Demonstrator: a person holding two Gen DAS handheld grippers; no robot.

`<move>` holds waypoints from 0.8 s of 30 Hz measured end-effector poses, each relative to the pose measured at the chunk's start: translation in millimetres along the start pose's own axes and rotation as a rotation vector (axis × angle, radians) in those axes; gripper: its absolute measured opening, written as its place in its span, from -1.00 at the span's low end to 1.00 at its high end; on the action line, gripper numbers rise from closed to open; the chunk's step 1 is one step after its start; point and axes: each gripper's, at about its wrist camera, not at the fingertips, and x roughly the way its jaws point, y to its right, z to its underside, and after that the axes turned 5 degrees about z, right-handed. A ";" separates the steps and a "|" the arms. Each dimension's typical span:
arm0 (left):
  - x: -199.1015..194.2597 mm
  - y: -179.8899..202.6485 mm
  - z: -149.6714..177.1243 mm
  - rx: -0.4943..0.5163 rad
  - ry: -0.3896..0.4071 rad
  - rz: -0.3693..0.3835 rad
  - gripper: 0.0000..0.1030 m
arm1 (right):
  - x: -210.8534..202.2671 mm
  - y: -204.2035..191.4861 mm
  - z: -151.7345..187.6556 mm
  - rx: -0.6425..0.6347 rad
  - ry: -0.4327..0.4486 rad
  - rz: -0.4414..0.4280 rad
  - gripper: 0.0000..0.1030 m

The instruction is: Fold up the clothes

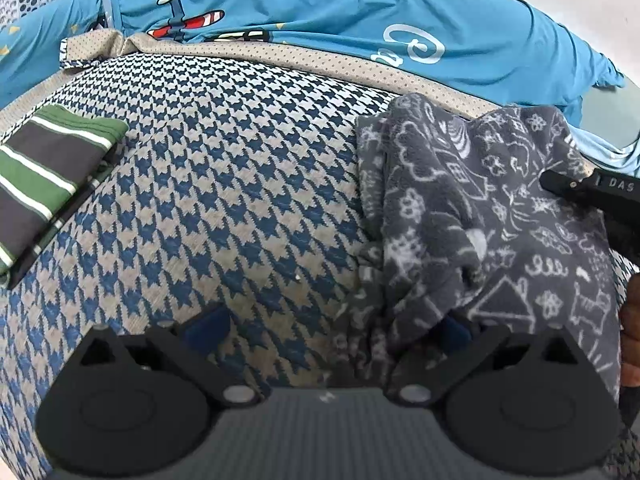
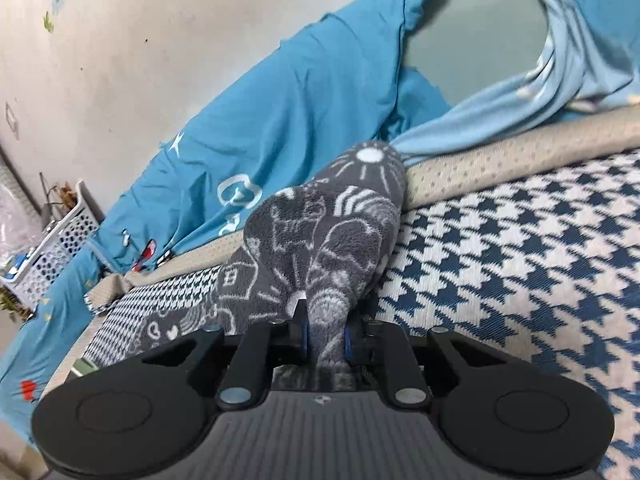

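Observation:
A grey fleece garment with white doodles (image 1: 480, 220) lies crumpled on the right of the houndstooth cover (image 1: 240, 200). My left gripper (image 1: 332, 332) stands open low over the cover. Its left pad (image 1: 208, 328) is bare, and the garment's edge drapes over its right finger. In the left wrist view my right gripper (image 1: 560, 184) reaches in from the right onto the garment. In the right wrist view that gripper (image 2: 326, 340) is shut on a bunched fold of the grey fleece garment (image 2: 320, 232), with blue pads (image 2: 306, 340) pressing both sides.
A folded green and grey striped garment (image 1: 48, 176) lies at the left. Blue printed bedding (image 1: 360, 8) is piled behind the cover against the wall. A white perforated basket (image 2: 52, 256) stands at the far left. A hand (image 1: 630, 340) shows at the right edge.

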 end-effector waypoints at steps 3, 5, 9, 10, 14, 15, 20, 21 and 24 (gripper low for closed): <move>-2.1 5.3 -0.3 0.019 0.006 -0.007 1.00 | -11.3 -5.4 -3.9 0.005 0.026 0.034 -0.71; -3.2 8.7 0.2 0.026 0.007 -0.009 1.00 | -20.0 -10.2 -5.0 -0.004 0.046 0.048 -0.72; -4.1 16.2 -0.8 0.035 0.002 0.026 1.00 | -39.2 -15.8 -8.2 -0.013 0.088 0.078 -0.73; -4.4 18.3 -0.8 0.041 0.002 0.039 1.00 | -44.9 -15.2 -9.2 -0.013 0.099 0.091 -0.73; -9.7 29.2 0.7 0.056 0.013 0.110 1.00 | -69.0 -6.9 -14.0 -0.009 0.142 0.157 -0.73; -11.7 32.7 0.8 0.061 0.017 0.129 1.00 | -75.4 -2.2 -14.7 -0.002 0.150 0.177 -0.73; -19.3 53.2 5.4 0.112 0.041 0.198 1.00 | -110.0 25.9 -17.5 0.027 0.180 0.286 -0.73; -20.6 57.6 6.5 0.120 0.044 0.211 1.00 | -117.1 31.6 -17.0 0.029 0.184 0.307 -0.73; -22.0 69.4 10.8 0.145 0.048 0.223 1.00 | -137.5 46.5 -15.6 0.036 0.194 0.367 -0.73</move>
